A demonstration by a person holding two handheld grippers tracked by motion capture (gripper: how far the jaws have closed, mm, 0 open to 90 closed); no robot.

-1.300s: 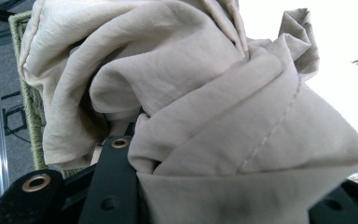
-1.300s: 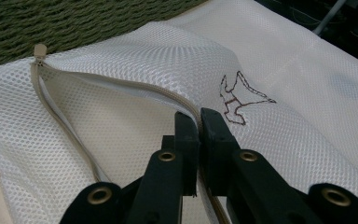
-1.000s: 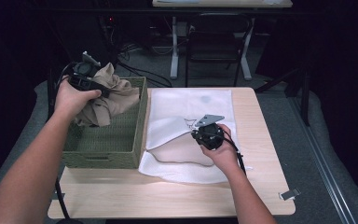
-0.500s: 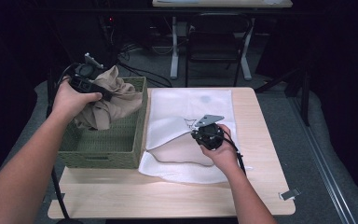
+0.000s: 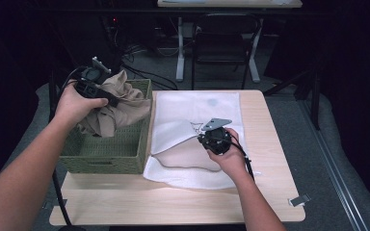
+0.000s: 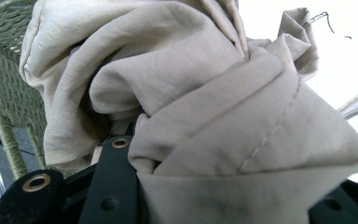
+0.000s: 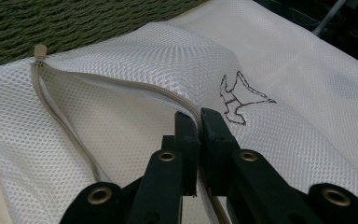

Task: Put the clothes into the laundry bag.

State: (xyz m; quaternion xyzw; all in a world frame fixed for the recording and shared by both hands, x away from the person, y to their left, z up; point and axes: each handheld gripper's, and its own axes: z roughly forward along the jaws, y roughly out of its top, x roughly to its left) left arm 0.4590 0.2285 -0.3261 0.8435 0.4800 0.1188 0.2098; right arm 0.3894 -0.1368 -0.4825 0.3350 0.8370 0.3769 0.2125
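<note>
A crumpled beige cloth (image 5: 120, 103) (image 6: 205, 107) hangs over the green woven basket (image 5: 125, 154) at the table's left. My left gripper (image 5: 95, 83) holds it up, with the cloth bunched between its black jaws. A white mesh laundry bag (image 5: 197, 108) (image 7: 121, 70) lies flat on the table to the basket's right. My right gripper (image 5: 211, 137) (image 7: 198, 122) is shut on the bag's zippered upper edge and lifts it, so the mouth gapes toward the basket. A small dark embroidered figure (image 7: 240, 100) sits just beyond the jaws.
The zipper pull (image 7: 39, 50) lies at the bag's corner next to the basket wall (image 7: 74, 23). Bare wooden table (image 5: 173, 204) runs along the near edge. A chair (image 5: 224, 43) and cables stand on the floor behind the table.
My left gripper and the beige cloth have shifted slightly to the right, toward the bag. The right gripper has kept its hold on the bag's edge in the same place.
</note>
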